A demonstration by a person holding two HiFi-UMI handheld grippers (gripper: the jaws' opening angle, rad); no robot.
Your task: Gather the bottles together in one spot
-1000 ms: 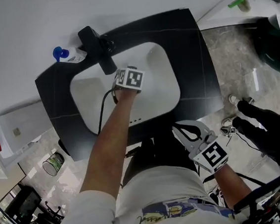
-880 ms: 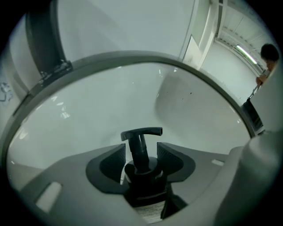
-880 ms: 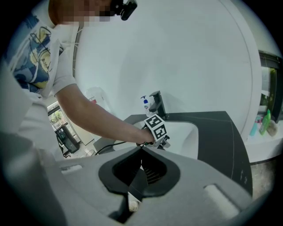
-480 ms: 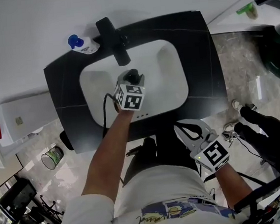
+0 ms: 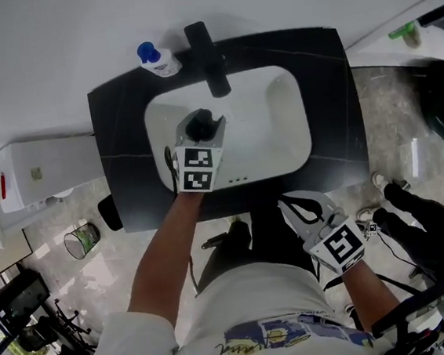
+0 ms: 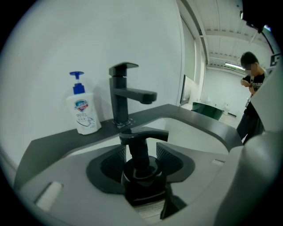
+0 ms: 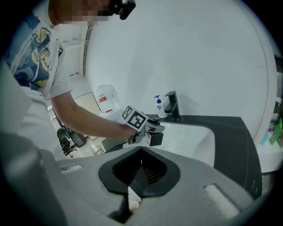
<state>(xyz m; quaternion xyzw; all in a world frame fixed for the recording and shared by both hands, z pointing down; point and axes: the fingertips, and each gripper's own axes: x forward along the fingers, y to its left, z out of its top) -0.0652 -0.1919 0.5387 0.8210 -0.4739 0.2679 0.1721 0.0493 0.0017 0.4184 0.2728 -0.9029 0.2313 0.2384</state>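
Note:
A black pump bottle (image 6: 140, 167) stands upright between the jaws of my left gripper (image 6: 140, 152), which is shut on it. In the head view that bottle (image 5: 201, 124) and the left gripper (image 5: 200, 136) hang over the white sink basin (image 5: 280, 127). A white soap bottle with a blue pump (image 5: 156, 59) (image 6: 82, 108) stands on the black counter (image 5: 121, 160) at the back, left of the faucet (image 5: 208, 56). My right gripper (image 5: 298, 206) (image 7: 140, 170) is shut and empty, held low in front of the counter.
The black faucet (image 6: 124, 95) rises behind the held bottle. A green bottle (image 5: 405, 32) lies on a white surface at the far right. A bin (image 5: 80, 241) and chairs stand on the floor at left. A person (image 6: 252, 88) stands far off.
My left gripper has drawn back from the faucet toward the near side of the basin, with the black bottle in it. The right gripper has kept its place.

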